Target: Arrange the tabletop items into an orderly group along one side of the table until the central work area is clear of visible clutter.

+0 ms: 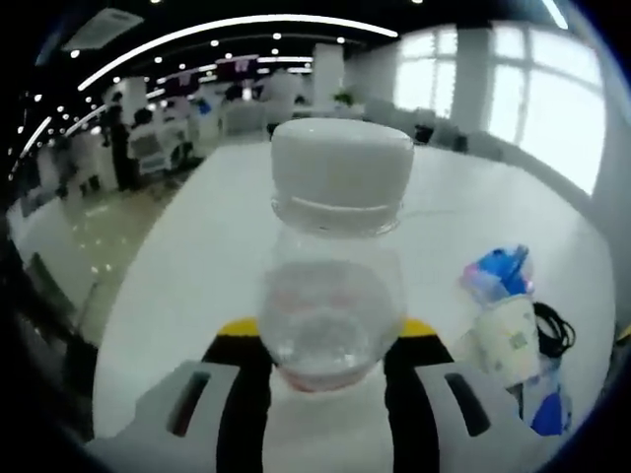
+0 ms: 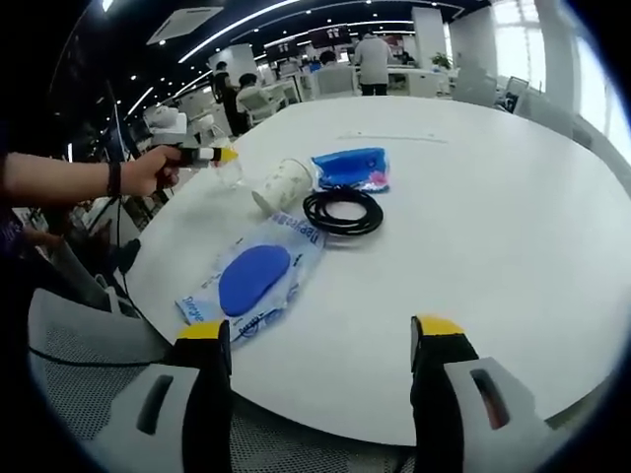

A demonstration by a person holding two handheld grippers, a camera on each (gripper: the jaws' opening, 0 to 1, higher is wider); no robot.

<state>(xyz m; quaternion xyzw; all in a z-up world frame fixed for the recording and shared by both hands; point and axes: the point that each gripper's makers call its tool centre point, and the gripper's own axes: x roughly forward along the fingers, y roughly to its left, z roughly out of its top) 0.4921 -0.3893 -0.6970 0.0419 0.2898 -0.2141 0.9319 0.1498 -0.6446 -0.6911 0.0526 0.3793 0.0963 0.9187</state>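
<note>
My left gripper (image 1: 325,360) clamps a clear bottle (image 1: 333,266) w/ white cap, held above the table (image 2: 473,197) edge. Right gripper (image 2: 320,345) spread, empty. Cup (image 2: 281,184), cable (image 2: 342,211), blue packs lie grouped nearby. Step: placing bottle; next, likely set it upright beside cup.

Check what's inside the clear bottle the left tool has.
The clear bottle, capped by a white lid, looks mostly empty; the white table shows through. The left tool covers its base, so any liquid there is hidden.
</note>
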